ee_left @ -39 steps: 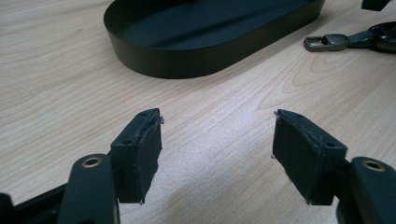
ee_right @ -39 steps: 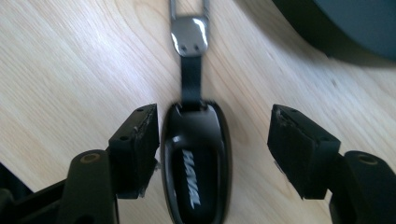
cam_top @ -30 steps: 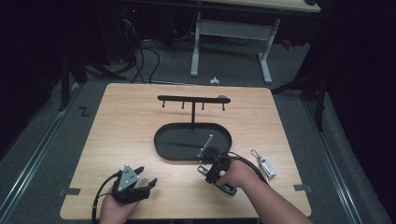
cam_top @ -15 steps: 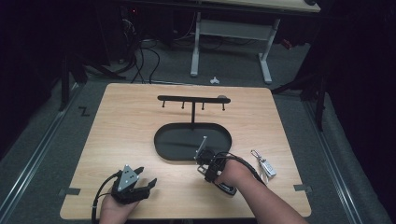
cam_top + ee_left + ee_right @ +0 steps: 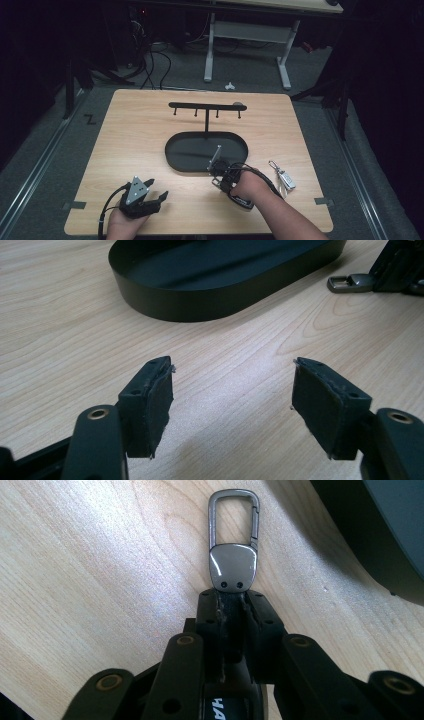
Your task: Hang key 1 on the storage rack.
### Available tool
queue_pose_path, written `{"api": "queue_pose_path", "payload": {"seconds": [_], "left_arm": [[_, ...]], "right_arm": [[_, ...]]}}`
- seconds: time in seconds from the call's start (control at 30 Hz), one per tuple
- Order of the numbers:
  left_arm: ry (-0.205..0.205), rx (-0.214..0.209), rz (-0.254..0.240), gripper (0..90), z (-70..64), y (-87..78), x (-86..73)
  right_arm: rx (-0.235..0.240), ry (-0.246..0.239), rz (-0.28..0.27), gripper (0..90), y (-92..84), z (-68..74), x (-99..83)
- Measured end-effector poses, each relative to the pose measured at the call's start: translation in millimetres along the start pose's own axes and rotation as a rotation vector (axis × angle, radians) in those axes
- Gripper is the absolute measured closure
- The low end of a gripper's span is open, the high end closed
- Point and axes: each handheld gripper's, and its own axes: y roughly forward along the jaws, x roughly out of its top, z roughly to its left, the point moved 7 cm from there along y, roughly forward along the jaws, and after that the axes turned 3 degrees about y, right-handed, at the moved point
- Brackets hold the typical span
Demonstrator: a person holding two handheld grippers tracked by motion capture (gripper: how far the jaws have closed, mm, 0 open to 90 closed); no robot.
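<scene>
My right gripper (image 5: 232, 602) is shut on the dark strap of a keychain. Its grey metal carabiner clip (image 5: 233, 530) sticks out past the fingertips, just above the wood. In the high view my right gripper (image 5: 217, 169) sits at the front rim of the black oval tray (image 5: 175, 155). Behind the tray stands a black hook rack (image 5: 206, 106) with several pegs. My left gripper (image 5: 232, 385) is open and holds nothing, low over the table. It faces the tray (image 5: 165, 305) and the clip (image 5: 350, 283). In the high view my left gripper (image 5: 156, 194) is near the front left edge.
A second key fob with a ring (image 5: 283, 176) lies on the table to the right of my right hand. The tray's wall (image 5: 350, 545) curves close by the clip on its right. Bare wood lies between the two grippers.
My right gripper has moved a little left and away from the person, closer to the tray's front rim, still holding the keychain. The left gripper has stayed put.
</scene>
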Motion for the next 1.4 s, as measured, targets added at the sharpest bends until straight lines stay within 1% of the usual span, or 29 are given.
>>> {"api": "queue_pose_path", "payload": {"seconds": [0.07,0.17,0.2,0.3,0.33,0.37,0.43,0.5,0.57,0.6,0.63,0.77,0.8,0.83,0.9,1.03,1.1,1.17,1.23,1.27,1.37,1.4], "left_arm": [[-0.004,-0.002,-0.004,33.3,-0.1,-0.9,0.8],[-0.01,-0.005,-0.008,33.4,0.0,-1.5,1.2],[-0.012,-0.005,-0.01,33.3,0.2,-1.6,1.2],[-0.01,-0.005,-0.007,33.4,0.3,-1.4,0.8],[-0.01,-0.005,-0.007,33.4,0.3,-1.2,0.7],[-0.01,-0.004,-0.007,33.4,0.4,-0.9,0.6],[-0.01,-0.005,-0.005,33.4,0.4,-0.6,0.3],[-0.01,-0.007,-0.003,33.5,0.2,-0.2,0.0],[-0.008,-0.006,-0.002,33.5,0.0,0.1,-0.1],[-0.009,-0.007,-0.002,33.5,-0.1,0.1,0.0],[-0.008,-0.007,-0.002,33.5,-0.2,0.2,0.0],[-0.005,-0.011,0.004,33.5,-0.8,-0.1,-0.2],[-0.005,-0.011,0.003,33.6,-0.9,0.2,-0.2],[-0.005,-0.013,0.003,33.7,-1.1,0.3,-0.3],[-0.003,-0.011,0.002,33.9,-1.5,0.6,-0.2],[-0.004,-0.013,0.0,33.9,-1.8,0.2,0.3],[-0.005,-0.013,0.001,33.9,-1.6,0.1,0.1],[-0.006,-0.013,0.001,33.9,-1.3,0.0,0.1],[-0.005,-0.014,0.003,33.9,-1.2,-0.3,0.0],[-0.005,-0.013,0.001,33.9,-1.2,-0.1,0.0],[-0.006,-0.013,0.003,33.9,-1.2,0.7,-0.5],[-0.006,-0.013,0.004,33.9,-1.3,0.9,-0.7]], "right_arm": [[0.0,0.001,0.001,79.6,0.0,0.0,0.0],[-0.005,-0.009,-0.01,79.8,0.1,-0.5,-0.3],[0.001,-0.008,-0.019,79.9,0.4,-0.9,-0.4],[0.0,0.001,-0.027,80.0,-0.3,-1.6,-1.4],[0.013,0.012,-0.028,80.1,-1.8,-1.1,-2.3],[0.013,0.005,-0.029,80.1,-3.1,-2.3,-2.8],[0.012,0.018,-0.038,80.2,-7.8,-4.3,-4.7],[0.016,0.01,-0.051,80.2,-13.6,-6.7,-6.9],[0.014,0.031,-0.06,80.2,-20.4,-7.6,-9.9],[0.013,0.035,-0.066,80.2,-23.5,-8.7,-11.4],[0.01,0.029,-0.079,80.2,-26.5,-10.9,-12.5],[0.007,0.053,-0.105,80.3,-39.7,-15.0,-18.4],[0.014,0.056,-0.112,80.3,-42.9,-15.6,-19.7],[0.014,0.049,-0.125,80.3,-46.1,-17.2,-20.6],[0.016,0.065,-0.144,80.3,-52.6,-19.3,-23.4],[0.004,0.079,-0.167,80.4,-63.9,-24.2,-28.7],[-0.002,0.083,-0.179,80.4,-69.9,-27.2,-30.3],[-0.008,0.105,-0.186,80.4,-75.8,-28.7,-31.7],[-0.01,0.109,-0.201,80.5,-81.0,-31.1,-32.3],[-0.01,0.12,-0.208,80.4,-83.5,-31.7,-32.4],[-0.012,0.119,-0.23,80.4,-90.0,-35.8,-32.3],[-0.011,0.126,-0.235,80.4,-92.5,-36.6,-32.1]]}}
